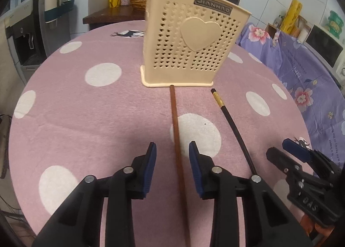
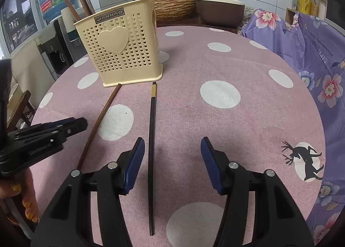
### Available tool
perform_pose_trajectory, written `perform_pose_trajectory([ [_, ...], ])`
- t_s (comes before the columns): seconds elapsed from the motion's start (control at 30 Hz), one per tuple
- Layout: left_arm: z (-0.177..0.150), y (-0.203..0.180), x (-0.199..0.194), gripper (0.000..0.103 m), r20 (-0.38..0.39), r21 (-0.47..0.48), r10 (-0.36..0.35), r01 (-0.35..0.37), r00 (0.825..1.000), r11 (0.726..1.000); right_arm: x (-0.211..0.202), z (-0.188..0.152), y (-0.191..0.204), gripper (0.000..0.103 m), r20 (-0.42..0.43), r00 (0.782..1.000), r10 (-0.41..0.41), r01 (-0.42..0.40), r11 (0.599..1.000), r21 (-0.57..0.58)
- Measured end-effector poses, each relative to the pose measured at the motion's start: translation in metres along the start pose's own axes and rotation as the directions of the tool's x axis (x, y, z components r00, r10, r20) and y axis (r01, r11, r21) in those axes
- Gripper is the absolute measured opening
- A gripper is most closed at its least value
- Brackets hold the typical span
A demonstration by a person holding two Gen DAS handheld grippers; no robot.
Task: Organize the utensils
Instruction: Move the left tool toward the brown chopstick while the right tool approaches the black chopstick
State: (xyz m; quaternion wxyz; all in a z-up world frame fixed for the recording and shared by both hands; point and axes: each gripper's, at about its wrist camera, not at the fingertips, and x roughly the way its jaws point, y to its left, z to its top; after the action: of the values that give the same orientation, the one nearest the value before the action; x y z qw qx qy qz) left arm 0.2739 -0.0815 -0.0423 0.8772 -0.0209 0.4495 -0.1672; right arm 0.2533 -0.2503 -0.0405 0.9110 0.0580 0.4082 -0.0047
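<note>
Both tongs are standing released: left gripper (image 1: 172, 156) is straddling the brown chopstick (image 1: 175, 126), right gripper (image 2: 172, 156) the black chopstick (image 2: 152, 130); either thin stick is risking rolling from closing pads toward the table (image 2: 248, 70) edge

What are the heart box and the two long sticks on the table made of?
The heart box looks like cream plastic: smooth, moulded, with neat rows of heart holes. The brown stick seems to be wood, reddish and matte. The black stick is dark and a bit glossy with a gold band, maybe lacquered wood or plastic; hard to say.
</note>
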Motion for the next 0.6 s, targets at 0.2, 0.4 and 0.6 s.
perform_pose_trajectory([
  [0.2, 0.011, -0.013, 0.02, 0.023, -0.013, 0.038, 0.047, -0.046, 0.999, 0.998, 0.004, 0.002, -0.005, 0.053, 0.0, 1.0, 0.002, -0.002, 1.0, -0.002],
  [0.4, 0.026, -0.01, 0.042, 0.012, -0.031, 0.029, 0.09, -0.089, 0.995, 0.996, 0.007, 0.007, -0.009, 0.052, 0.005, 1.0, 0.0, 0.0, 1.0, 0.001],
  [0.6, 0.043, -0.009, 0.051, 0.009, -0.046, 0.029, 0.1, -0.099, 0.994, 0.995, 0.012, 0.013, -0.01, 0.052, 0.004, 1.0, -0.003, 0.003, 1.0, -0.007],
])
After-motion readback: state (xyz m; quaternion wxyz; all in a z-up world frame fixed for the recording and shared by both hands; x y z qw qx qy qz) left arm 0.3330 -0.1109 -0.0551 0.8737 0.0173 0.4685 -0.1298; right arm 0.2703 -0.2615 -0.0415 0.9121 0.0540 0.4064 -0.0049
